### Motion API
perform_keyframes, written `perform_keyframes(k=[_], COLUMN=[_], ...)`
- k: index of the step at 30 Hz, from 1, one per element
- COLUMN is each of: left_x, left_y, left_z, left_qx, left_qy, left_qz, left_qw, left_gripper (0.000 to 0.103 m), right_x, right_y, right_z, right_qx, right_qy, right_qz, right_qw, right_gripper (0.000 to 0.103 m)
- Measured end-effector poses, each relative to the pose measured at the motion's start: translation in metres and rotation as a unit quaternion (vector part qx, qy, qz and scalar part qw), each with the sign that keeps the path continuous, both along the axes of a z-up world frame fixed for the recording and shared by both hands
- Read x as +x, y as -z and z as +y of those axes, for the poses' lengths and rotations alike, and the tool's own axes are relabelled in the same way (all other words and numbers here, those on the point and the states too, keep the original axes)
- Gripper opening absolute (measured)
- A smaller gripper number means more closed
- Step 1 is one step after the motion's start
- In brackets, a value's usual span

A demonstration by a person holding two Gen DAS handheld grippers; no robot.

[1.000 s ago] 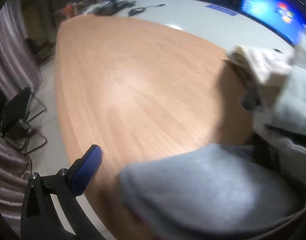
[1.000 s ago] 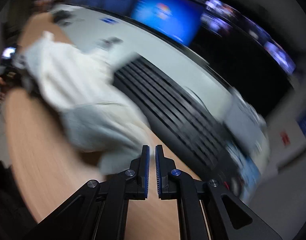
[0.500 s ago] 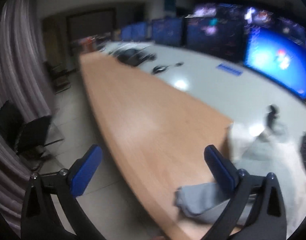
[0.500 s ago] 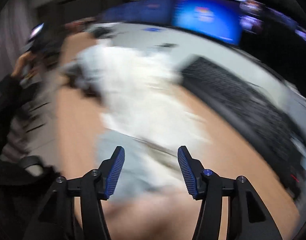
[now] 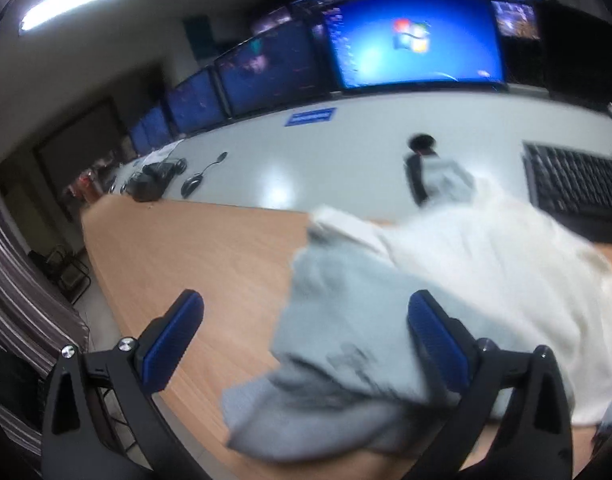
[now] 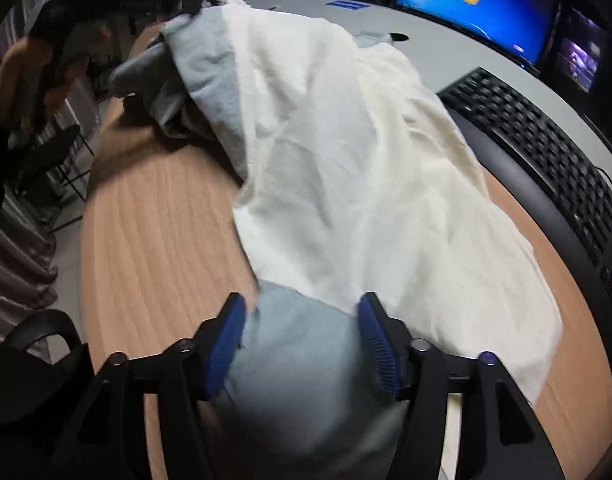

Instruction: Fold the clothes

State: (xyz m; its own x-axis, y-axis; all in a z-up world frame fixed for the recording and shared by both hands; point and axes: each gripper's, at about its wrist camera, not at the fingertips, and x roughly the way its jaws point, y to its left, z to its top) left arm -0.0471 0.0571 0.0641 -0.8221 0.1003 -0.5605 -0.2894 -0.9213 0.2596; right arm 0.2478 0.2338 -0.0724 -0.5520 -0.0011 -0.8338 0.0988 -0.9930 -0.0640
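Left wrist, garment (image 5: 486, 280) blurred, edges cropped

Table: long wooden top (image 5: 193, 248) – grey strip along its far side
Screens: row of monitors (image 5: 416, 36) across the top of the frame
Light: ceiling tube (image 5: 73, 0), upper left
Curtain: striped (image 5: 21, 312), lower left
Keyboard: black (image 6: 546, 152) – right side

Left tool (image 5: 303, 338), right tool (image 6: 301, 340) spread wide.

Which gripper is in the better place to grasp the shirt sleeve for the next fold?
Probably the right gripper: it is open with a grey sleeve directly between its fingers. The left gripper is open too, but the other grey sleeve lies mostly toward its right finger.
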Motion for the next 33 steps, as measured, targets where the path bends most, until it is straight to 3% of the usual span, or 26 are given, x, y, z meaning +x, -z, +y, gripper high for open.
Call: perform_keyframes(k=[2,5,9,12,15,18,21,23,24,26,27,28,32,33], left_x=[-0.032,-0.064,-0.085,-0.088,-0.081,-0.083,-0.083,-0.084,-0.087,-0.086,-0.085,-0.084,-0.082,-0.081], left_y=[-0.008,-0.003,0.012,0.011,0.009,0.013,0.015,0.015,0.017,0.017,0.017,0.018,0.02,0.02], left_z=[-0.005,-0.01,-0.001,0.0,-0.004,-0.003,0.0,0.002,0.005,0.007,0.007,0.007,0.008,0.008], left_qx=[0.004,-0.023,-0.031,-0.015,0.004,0.023,0.019,0.029,0.038,0.041,0.039,0.038,0.034,0.036], left_qy=[0.005,-0.005,0.068,0.102,0.154,0.213,0.226,0.241,0.251,0.258,0.263,0.268,0.28,0.283], left_qz=[-0.027,-0.048,-0.085,-0.09,-0.102,-0.151,-0.147,-0.154,-0.162,-0.171,-0.176,-0.181,-0.196,-0.198], left_qw=[0.9996,0.9986,0.9935,0.9906,0.9828,0.9649,0.9626,0.9579,0.9537,0.9499,0.9477,0.9456,0.9393,0.9378], left_gripper=[0.103,0.102,0.102,0.1,0.101,0.101,0.101,0.092,0.078,0.068,0.05,0.044,0.042,0.031], right_x=[0.002,0.0,-0.001,-0.003,-0.003,-0.003,-0.004,-0.004,-0.004,-0.004,-0.005,-0.005,-0.005,-0.005], right_y=[0.002,0.004,0.007,0.01,0.009,0.009,0.009,0.009,0.009,0.008,0.008,0.008,0.008,0.008], right_z=[0.002,-0.001,-0.005,-0.008,-0.007,-0.006,-0.005,-0.004,-0.004,-0.003,-0.003,-0.003,-0.002,-0.001], right_qx=[0.0,0.0,-0.001,-0.002,-0.004,-0.006,-0.008,-0.009,-0.01,-0.011,-0.012,-0.012,-0.013,-0.012], right_qy=[0.003,0.001,-0.002,-0.004,-0.002,0.0,0.002,0.003,0.004,0.005,0.006,0.006,0.007,0.006], right_qz=[0.001,0.007,0.015,0.021,0.021,0.021,0.02,0.02,0.02,0.02,0.019,0.019,0.018,0.017], right_qw=[1.0,1.0,1.0,1.0,1.0,1.0,1.0,1.0,1.0,1.0,1.0,1.0,1.0,1.0], right_gripper=[0.072,0.081,0.092,0.092,0.092,0.092,0.093,0.093,0.093,0.093,0.093,0.093,0.093,0.093])
